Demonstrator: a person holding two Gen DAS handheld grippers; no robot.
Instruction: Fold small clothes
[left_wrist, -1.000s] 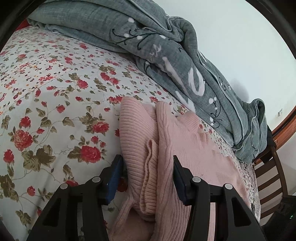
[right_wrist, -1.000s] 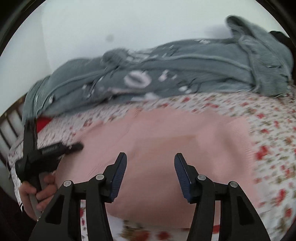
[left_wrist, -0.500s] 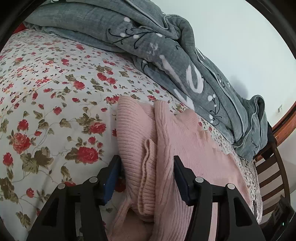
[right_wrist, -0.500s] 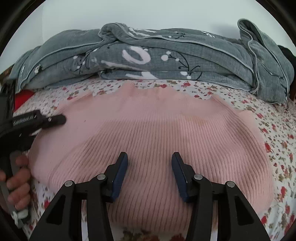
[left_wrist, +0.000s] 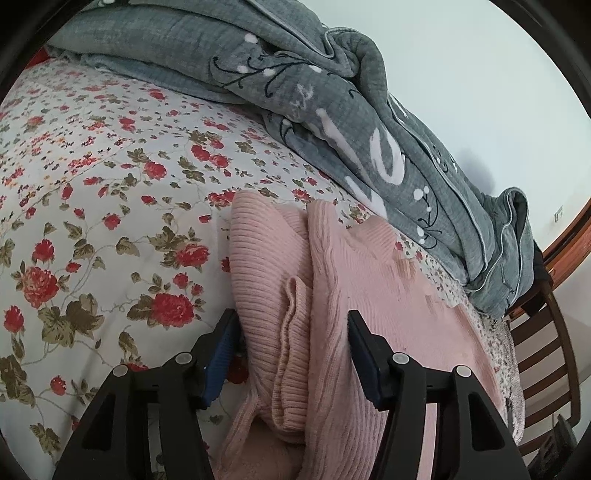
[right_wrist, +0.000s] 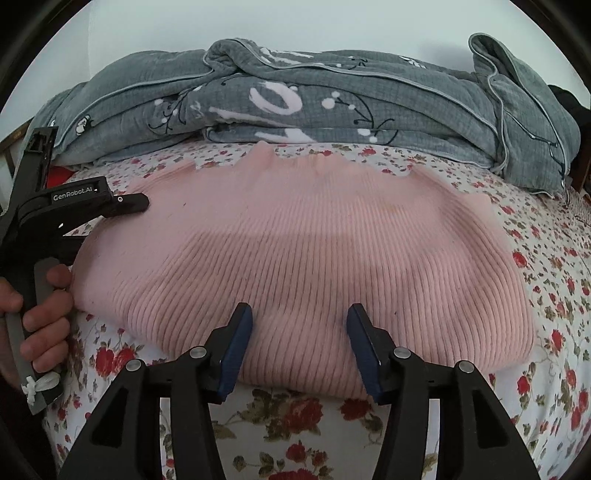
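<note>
A pink ribbed sweater (right_wrist: 295, 258) lies folded and flat on the floral bedsheet (right_wrist: 554, 295). In the left wrist view its bunched layered end (left_wrist: 291, 314) runs between the open fingers of my left gripper (left_wrist: 291, 332), which straddle the folds. My right gripper (right_wrist: 299, 325) is open at the sweater's near edge, its tips on or just over the knit. The left gripper also shows in the right wrist view (right_wrist: 142, 201), held by a hand at the sweater's left end.
A crumpled grey quilt (right_wrist: 314, 99) lies along the wall behind the sweater. Floral sheet (left_wrist: 92, 184) spreads to the left in the left wrist view. A wooden chair (left_wrist: 543, 350) stands past the bed's far end.
My right gripper has swung and come closer and lower to the sweater's near edge. My left gripper has shifted slightly forward along the bunched end. Both stay open.
</note>
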